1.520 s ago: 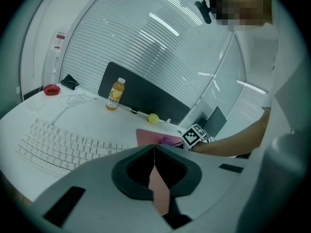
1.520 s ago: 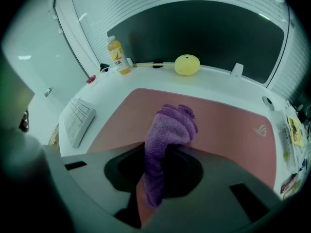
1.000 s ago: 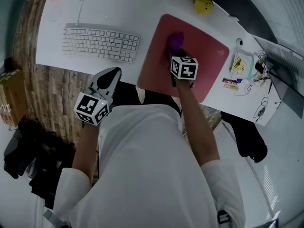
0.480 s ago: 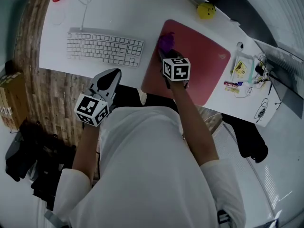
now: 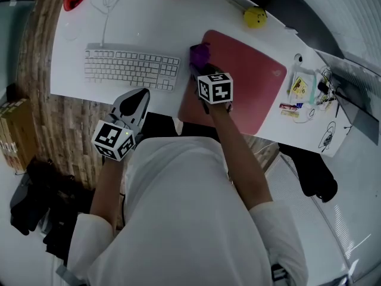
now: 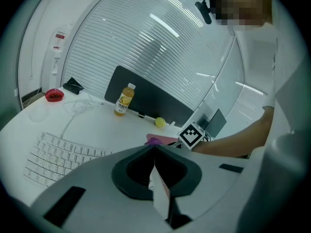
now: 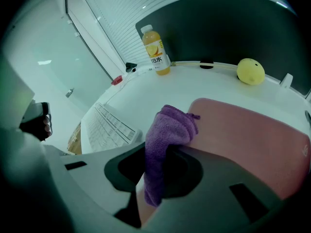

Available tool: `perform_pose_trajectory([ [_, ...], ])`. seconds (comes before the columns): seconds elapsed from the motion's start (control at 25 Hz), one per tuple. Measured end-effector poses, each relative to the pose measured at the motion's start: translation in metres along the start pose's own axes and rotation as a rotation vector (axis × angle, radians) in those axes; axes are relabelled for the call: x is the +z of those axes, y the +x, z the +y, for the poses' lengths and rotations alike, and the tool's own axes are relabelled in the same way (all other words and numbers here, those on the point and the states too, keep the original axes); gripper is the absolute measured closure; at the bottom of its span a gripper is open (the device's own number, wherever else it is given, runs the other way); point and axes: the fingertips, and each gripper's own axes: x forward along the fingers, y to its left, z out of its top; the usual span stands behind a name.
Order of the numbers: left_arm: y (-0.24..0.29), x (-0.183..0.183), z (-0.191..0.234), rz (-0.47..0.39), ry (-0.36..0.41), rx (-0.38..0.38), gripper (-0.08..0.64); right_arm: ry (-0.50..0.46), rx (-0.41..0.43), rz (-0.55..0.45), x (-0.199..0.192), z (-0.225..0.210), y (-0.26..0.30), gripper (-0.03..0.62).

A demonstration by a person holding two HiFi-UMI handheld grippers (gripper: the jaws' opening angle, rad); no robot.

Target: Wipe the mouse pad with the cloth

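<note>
White desk (image 5: pixel 149 16) over wood-plank floor (image 5: pixel 71 124), slatted blinds (image 6: pixel 146 47) behind

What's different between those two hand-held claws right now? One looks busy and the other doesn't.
The right gripper is shut on the purple cloth; the left gripper is shut on nothing. The right gripper reaches over the pink mouse pad, at its edge nearest the keyboard; the left gripper hangs back by the near edge of the desk. Both carry a marker cube, and both have their jaws together.
</note>
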Motion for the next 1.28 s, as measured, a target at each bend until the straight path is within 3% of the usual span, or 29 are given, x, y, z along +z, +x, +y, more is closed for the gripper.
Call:
perform_pose_trajectory([
  [0.4, 0.004, 0.007, -0.002, 0.016, 0.025, -0.008, 0.541, -0.13, 0.058, -0.037, 0.043, 0.013, 0.002, 0.508],
  [0.92, 0.019, -0.002, -0.024, 0.066, 0.036, 0.009, 0.541, -0.174, -0.015, -0.026, 0.044, -0.062, 0.01, 0.508],
  [1.28, 0.035, -0.003, -0.054, 0.082, 0.054, 0.01, 0.541, -0.13, -0.032, -0.063, 0.037, -0.101, -0.004, 0.508],
])
